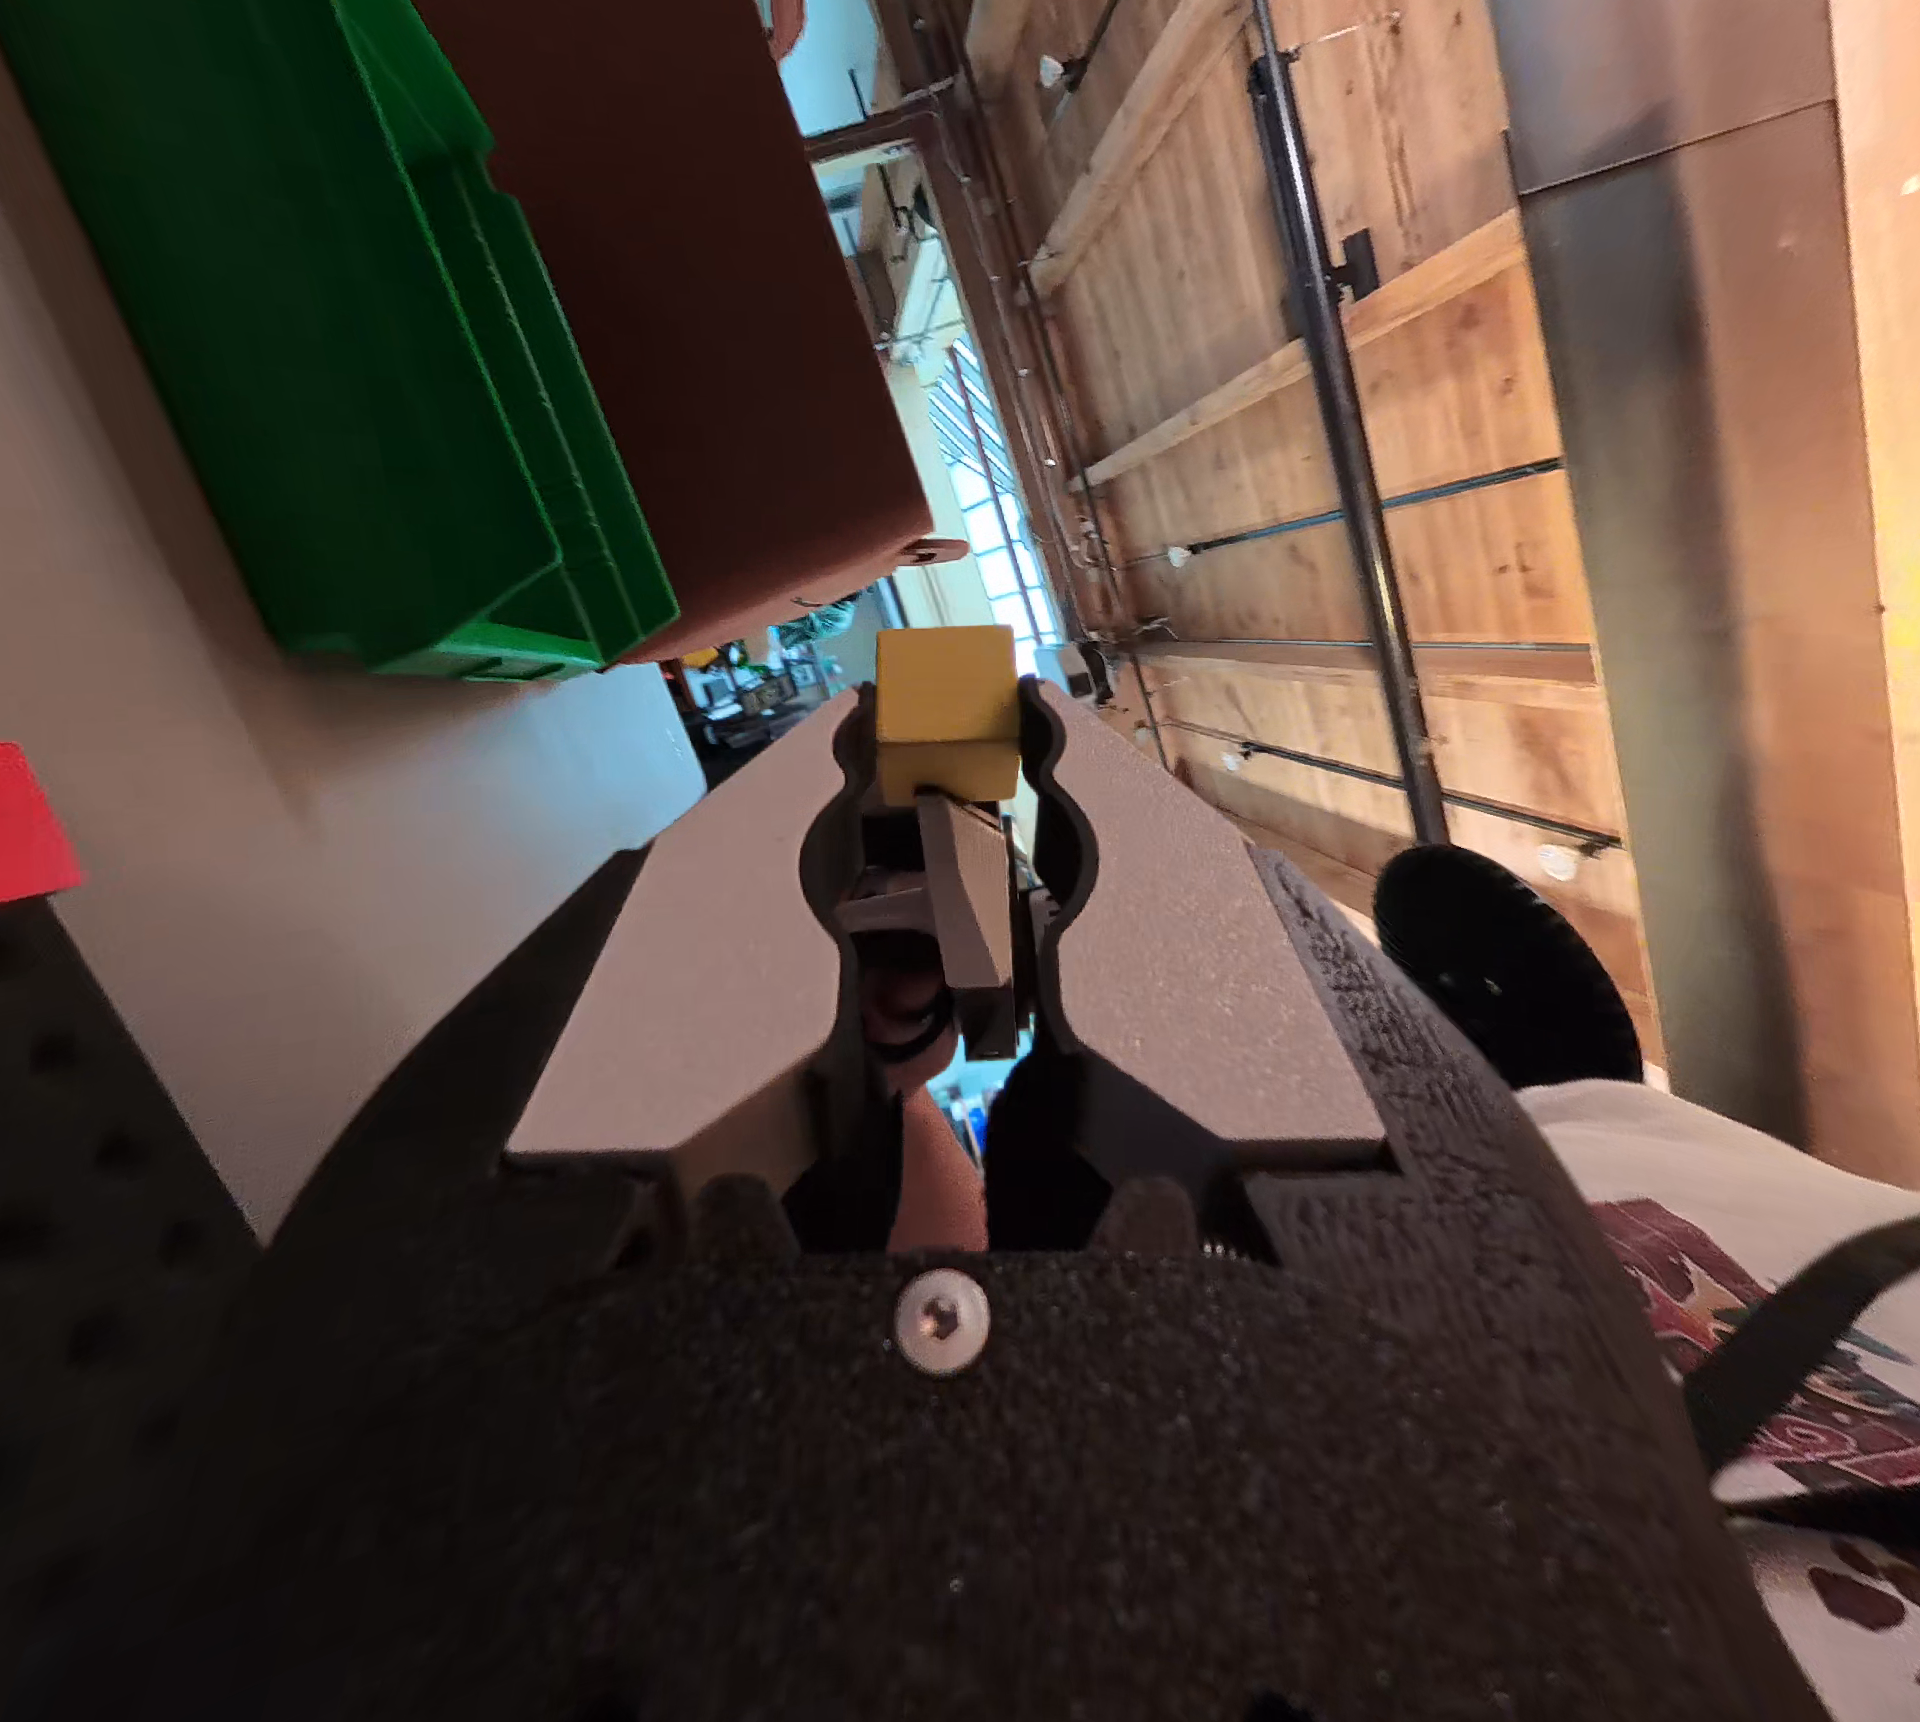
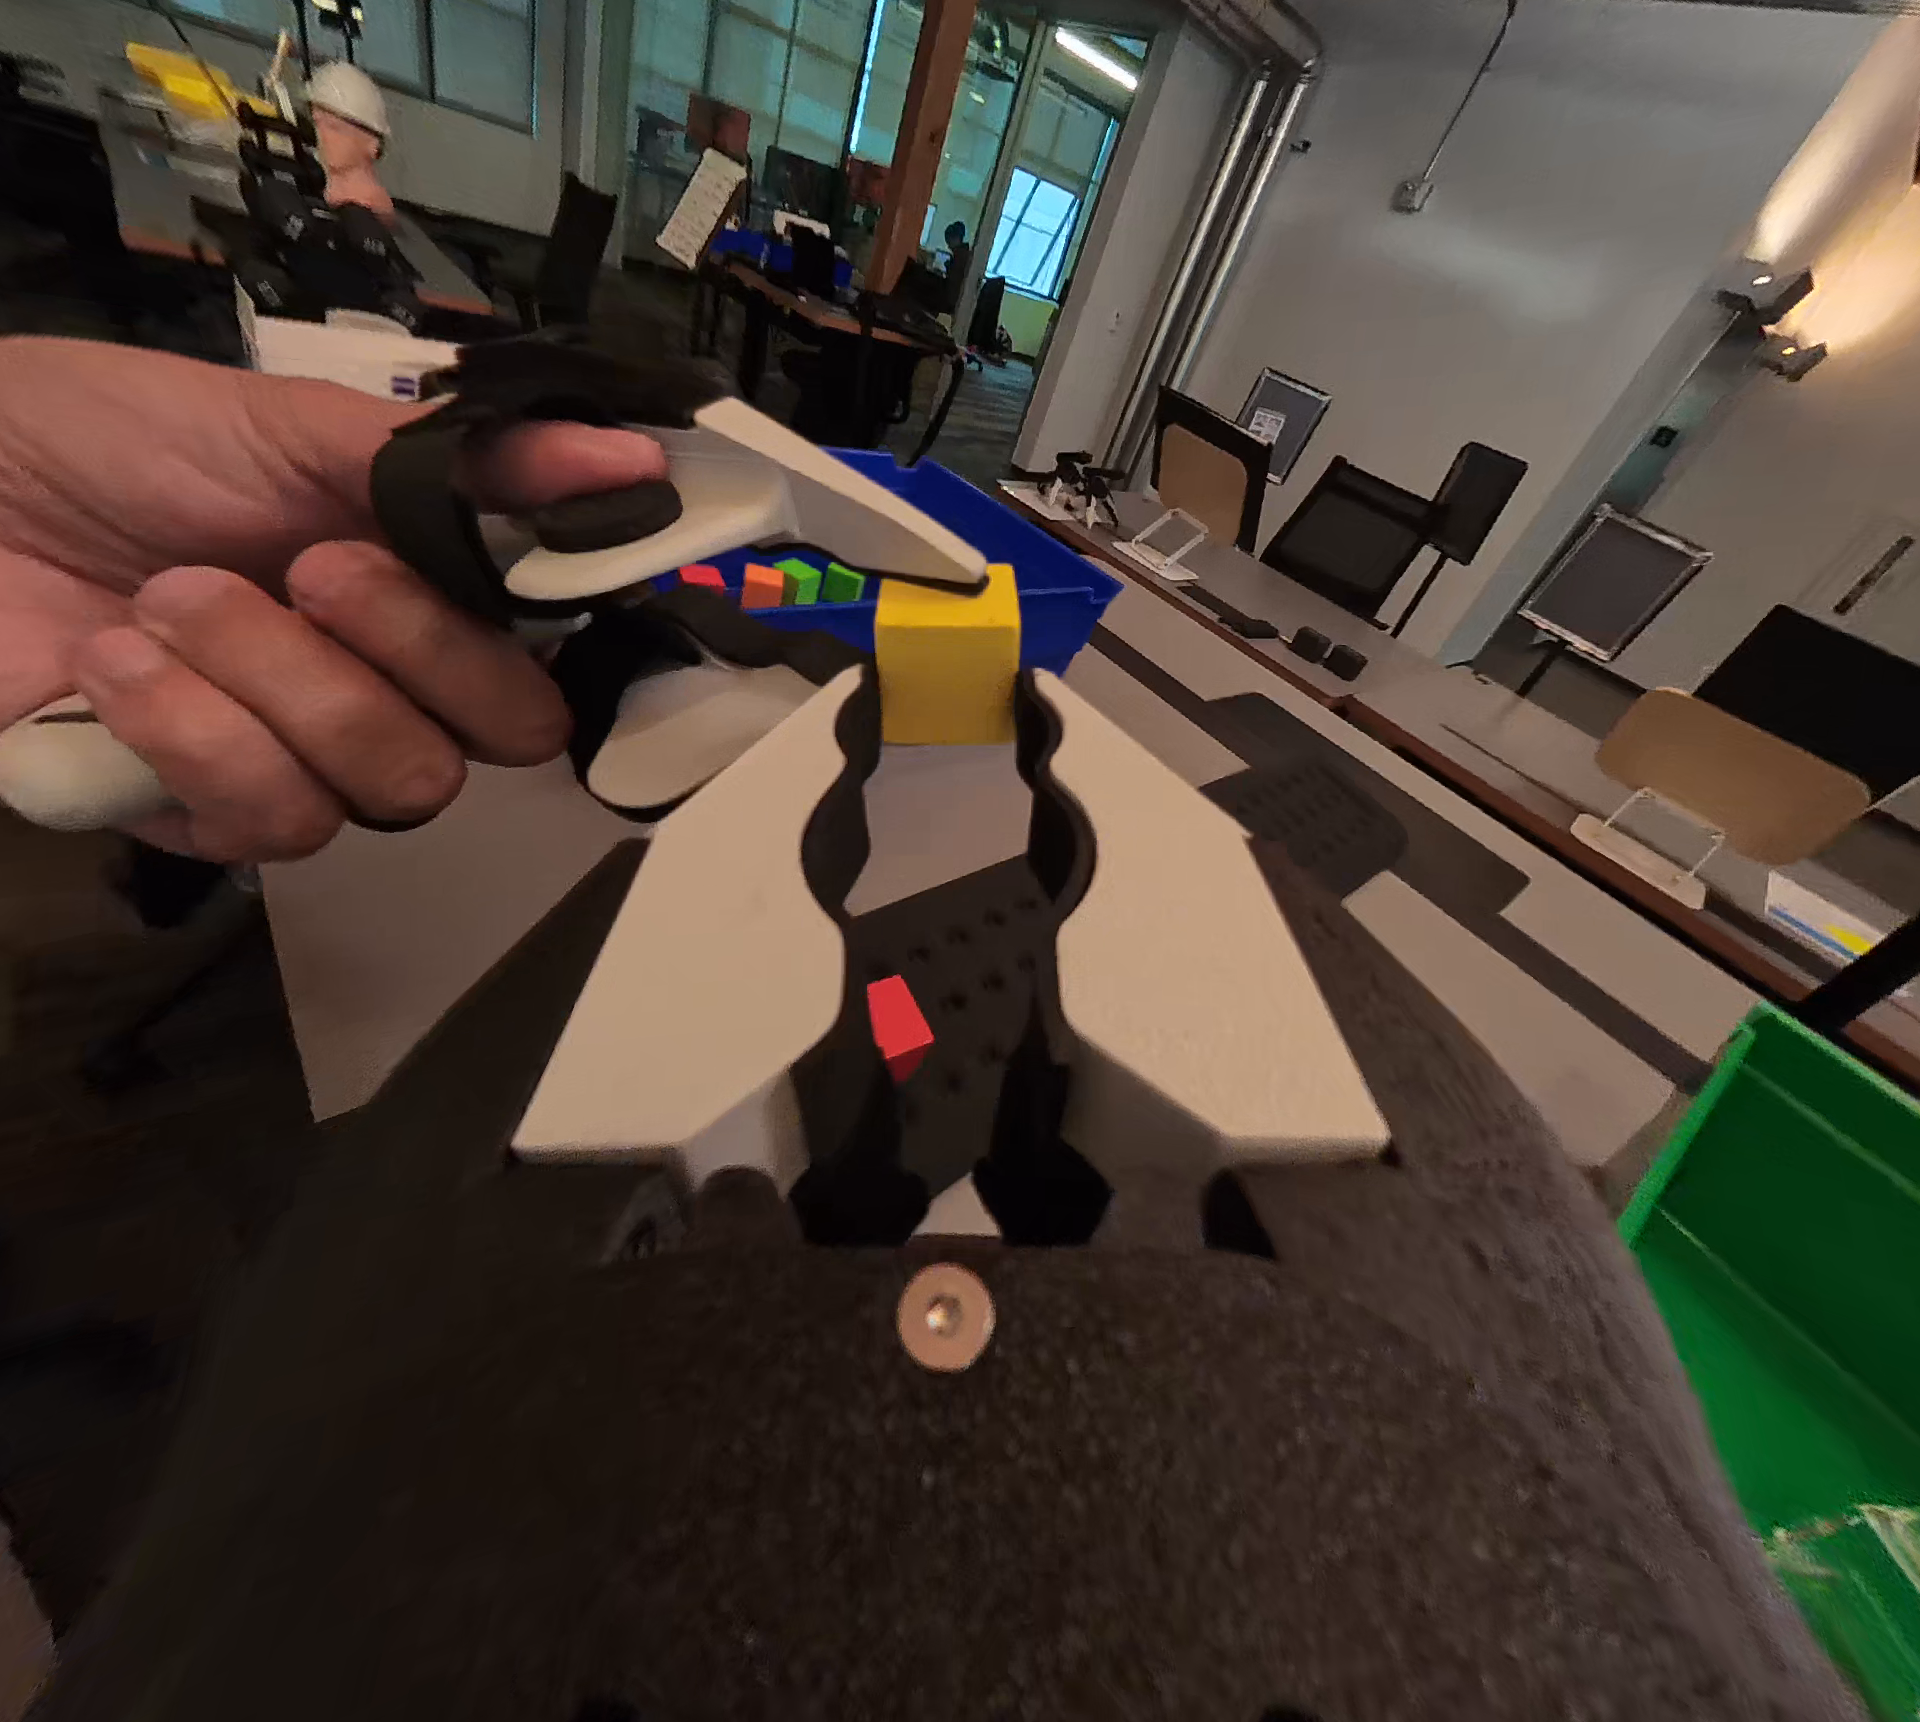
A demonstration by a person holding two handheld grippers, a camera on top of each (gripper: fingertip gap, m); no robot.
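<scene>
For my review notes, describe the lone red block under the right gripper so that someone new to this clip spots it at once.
Start in the right wrist view at the grey table and find the black perforated mat on it. The red block lies alone on that mat, seen through the gap between the right gripper's fingers. The other small blocks sit far off in the blue bin, and the yellow cube is held up in the fingers.
</scene>
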